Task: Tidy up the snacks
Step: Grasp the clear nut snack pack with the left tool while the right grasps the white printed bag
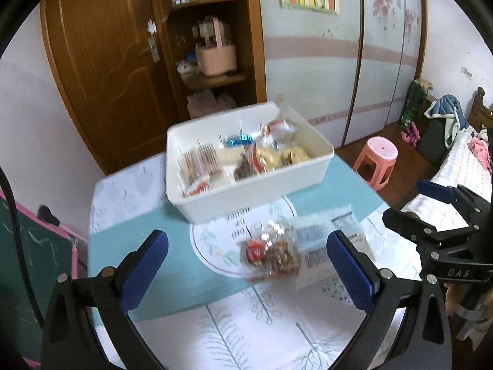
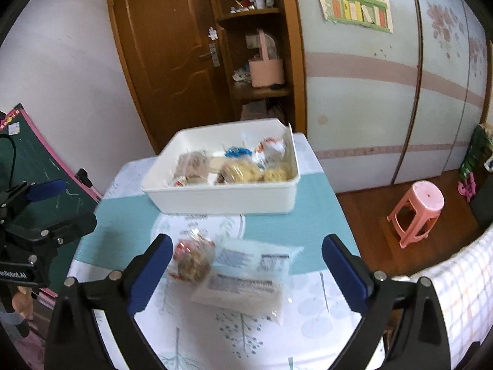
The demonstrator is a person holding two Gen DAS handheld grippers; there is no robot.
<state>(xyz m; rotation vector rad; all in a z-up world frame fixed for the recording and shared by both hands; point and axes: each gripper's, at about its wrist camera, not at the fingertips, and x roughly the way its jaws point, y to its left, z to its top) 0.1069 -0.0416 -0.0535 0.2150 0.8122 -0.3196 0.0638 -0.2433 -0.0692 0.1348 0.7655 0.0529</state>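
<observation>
A white bin (image 1: pixel 246 197) (image 2: pixel 222 199) holding several wrapped snacks stands on the far half of the table. On the cloth nearer me lie a clear bag of brown nuts with a red label (image 1: pixel 272 254) (image 2: pixel 192 260) and two flat pale packets (image 1: pixel 320 240) (image 2: pixel 246 274) beside it. My left gripper (image 1: pixel 246 265) is open above the near table, the nut bag between its blue fingers without touching them. My right gripper (image 2: pixel 246 268) is open too, its fingers wide on either side of the nut bag and packets. The right gripper also shows at the left wrist view's right edge (image 1: pixel 437 203).
The table carries a teal and white leaf-print cloth (image 1: pixel 172 265) (image 2: pixel 308 222). A pink stool (image 1: pixel 376 163) (image 2: pixel 416 212) stands on the floor to the right, next to a bed (image 2: pixel 456 277). A chalkboard (image 1: pixel 30 246) (image 2: pixel 46 166) leans at the left. Door and shelf are behind.
</observation>
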